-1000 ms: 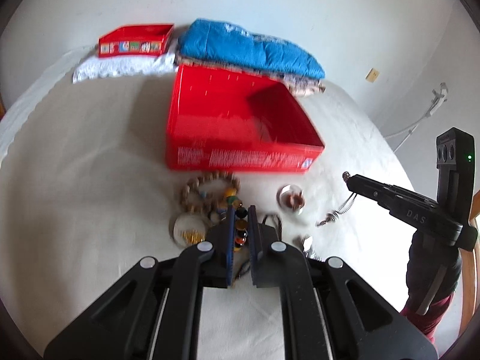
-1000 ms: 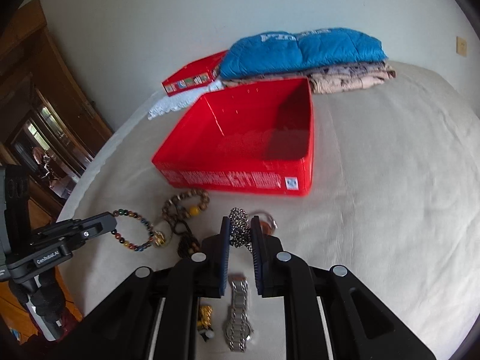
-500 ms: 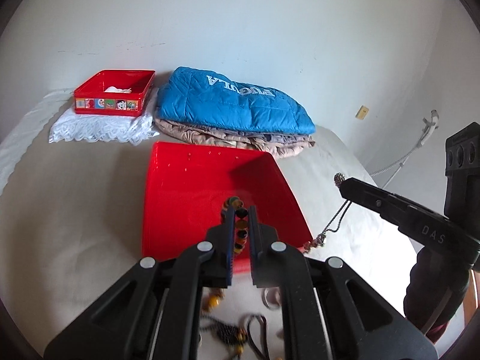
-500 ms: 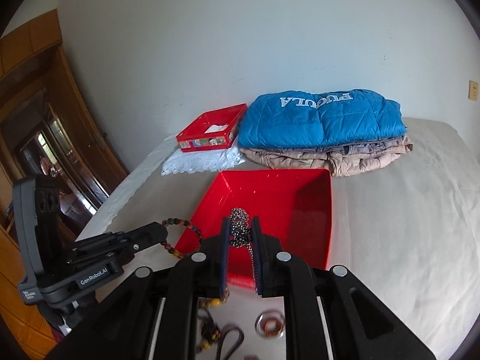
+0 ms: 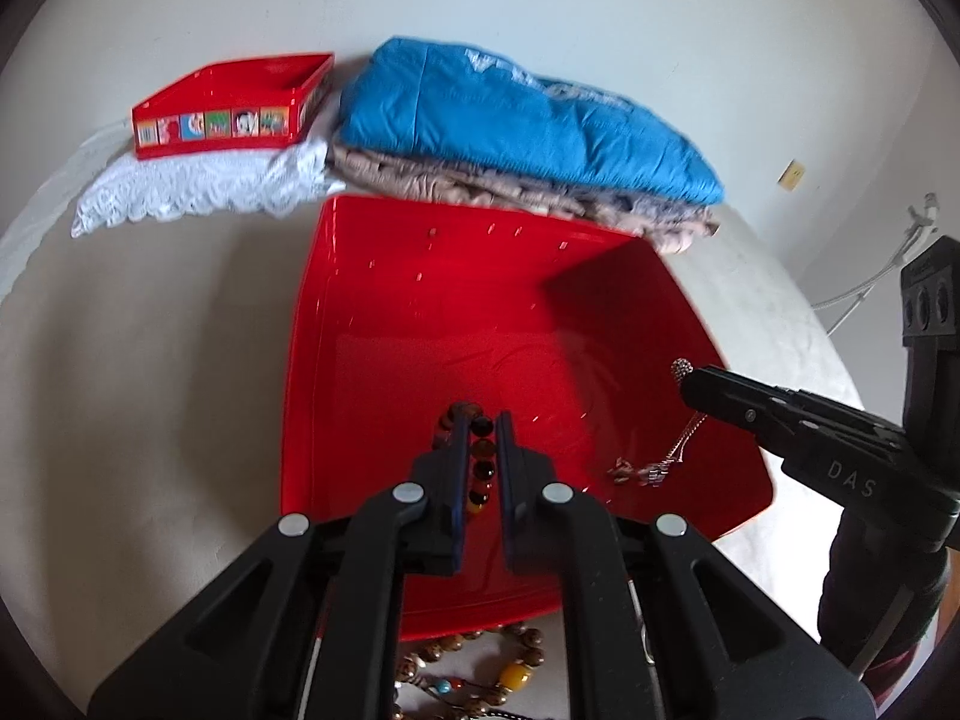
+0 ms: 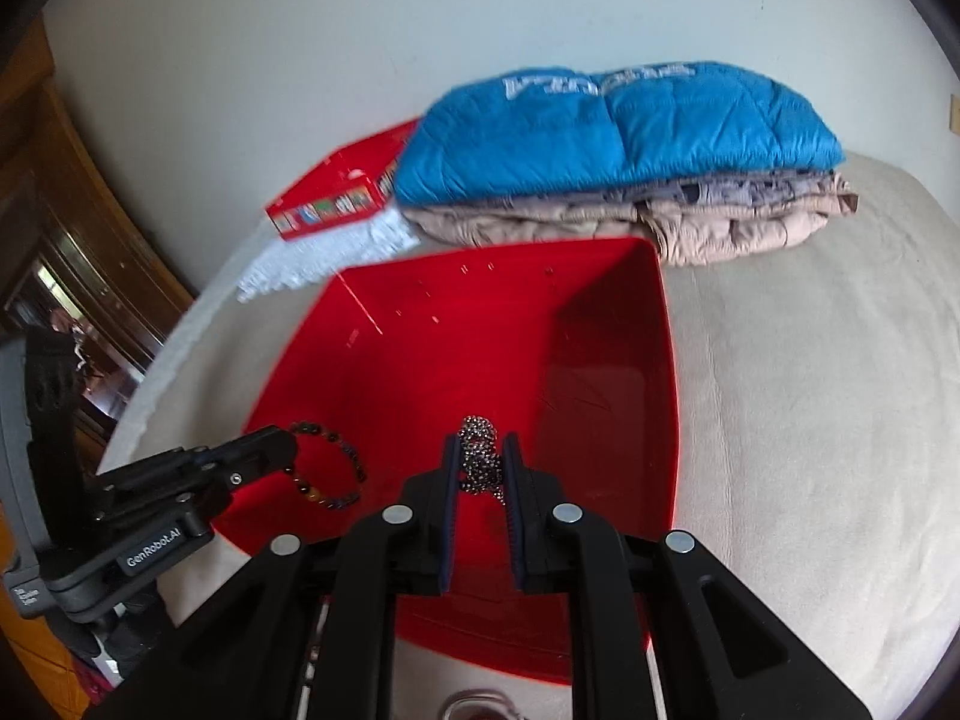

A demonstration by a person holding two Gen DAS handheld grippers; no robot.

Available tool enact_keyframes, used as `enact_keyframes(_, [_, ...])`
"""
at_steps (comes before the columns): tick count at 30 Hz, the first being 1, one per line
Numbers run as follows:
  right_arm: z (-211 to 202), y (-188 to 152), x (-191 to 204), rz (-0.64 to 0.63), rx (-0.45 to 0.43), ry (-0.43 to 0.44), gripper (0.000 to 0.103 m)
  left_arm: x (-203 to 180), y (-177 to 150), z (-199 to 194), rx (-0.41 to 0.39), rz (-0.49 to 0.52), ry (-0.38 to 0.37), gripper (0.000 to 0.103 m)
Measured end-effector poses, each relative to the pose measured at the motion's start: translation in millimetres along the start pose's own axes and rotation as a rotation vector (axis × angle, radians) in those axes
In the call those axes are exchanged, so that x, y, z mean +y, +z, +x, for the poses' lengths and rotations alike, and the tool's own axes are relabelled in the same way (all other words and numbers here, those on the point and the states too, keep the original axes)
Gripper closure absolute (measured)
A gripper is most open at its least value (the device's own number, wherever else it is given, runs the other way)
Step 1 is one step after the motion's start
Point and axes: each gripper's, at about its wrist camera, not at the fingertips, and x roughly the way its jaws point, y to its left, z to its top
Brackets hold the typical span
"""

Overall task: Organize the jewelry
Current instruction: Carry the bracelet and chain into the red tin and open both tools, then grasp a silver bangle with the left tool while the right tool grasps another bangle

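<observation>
A big red box [image 5: 420, 312] stands open on the bed; it also shows in the right wrist view [image 6: 480, 324]. My left gripper [image 5: 482, 426] is shut on a bead bracelet [image 5: 480, 456] and holds it over the box's near left part. From the right wrist view the bracelet [image 6: 336, 468] hangs in a loop. My right gripper [image 6: 480, 450] is shut on a silver chain necklace [image 6: 478, 456], over the box's near right part. In the left wrist view the chain [image 5: 666, 462] dangles with its end on the box floor.
A folded blue quilt [image 5: 516, 114] on beige bedding lies behind the box. A small red box [image 5: 228, 105] sits on white lace at back left. More bead bracelets [image 5: 480, 660] lie on the bed in front of the box. A wooden cabinet [image 6: 54, 228] stands at left.
Both grippers have lifted their jewelry off the bed and moved forward over the red box, then lowered. The chain's end now touches the box floor.
</observation>
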Motion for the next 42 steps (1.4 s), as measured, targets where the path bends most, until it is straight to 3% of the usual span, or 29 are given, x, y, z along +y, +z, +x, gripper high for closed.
enact_keyframes(4, [2.7,-1.2,0.0,-0.003,0.012,-0.017,0.08,0.7,-1.6,1.4,0.008,0.003,0.007,0.09])
enact_keyframes(6, [-0.7,-1.6,0.7,-0.005,0.001,-0.027,0.077,-1.0,-2.0,-4.2,-0.007,0.009,0.009,0.079])
enact_keyframes(14, [-12.7,-4.7,0.2,0.011,-0.007,-0.011,0.077,-12.5,-5.7,-27.4,-0.03,0.039,0.063,0.077])
enact_keyframes(18, [-23.7,-14.7,3.8,0.005,-0.009,-0.019,0.077,-15.4,-15.2,-41.2,-0.005,0.038,0.114,0.076])
enact_keyframes(25, [-53.5,-44.1,13.0,-0.008,-0.008,-0.028,0.077,-6.0,-60.3,-67.6,0.053,0.06,0.167,0.076])
enact_keyframes(28, [-64.7,-65.1,17.4,-0.017,-0.007,-0.043,0.07,5.9,-89.0,-77.5,0.073,0.051,0.183,0.075])
enact_keyframes(32, [-69.2,-93.5,19.8,-0.008,0.019,-0.021,0.069,10.9,-113.0,-76.3,0.109,0.041,0.138,0.056])
enact_keyframes(36, [-67.9,-115.7,14.6,0.02,0.04,-0.011,0.067,10.6,-127.4,-67.6,0.113,0.039,0.133,0.044])
enact_keyframes(42, [-50.3,-126.7,-4.8,0.081,0.078,-0.036,0.063,12.4,-138.4,-52.2,0.112,0.05,0.186,0.037])
